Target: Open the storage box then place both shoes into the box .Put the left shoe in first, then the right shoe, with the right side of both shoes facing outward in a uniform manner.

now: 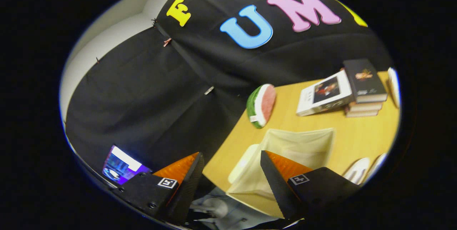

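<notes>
My gripper [232, 171] is open, with nothing between its two orange-and-black fingers [278, 176]. It hangs above the near corner of the wooden table [357, 137]. Just ahead of the right finger stands the cream fabric storage box [300, 148], seen from above with its inside showing. A pale flap or lid [242, 164] lies at the box's near left side. To the right of the right finger, two white shoes [362, 169] rest on the table, only partly in sight.
A watermelon slice toy [261, 105] lies at the table's far corner beyond the box. Stacked books [357, 90] sit farther back on the right. A lit screen [119, 167] glows left of the left finger. The table edge drops off below the fingers.
</notes>
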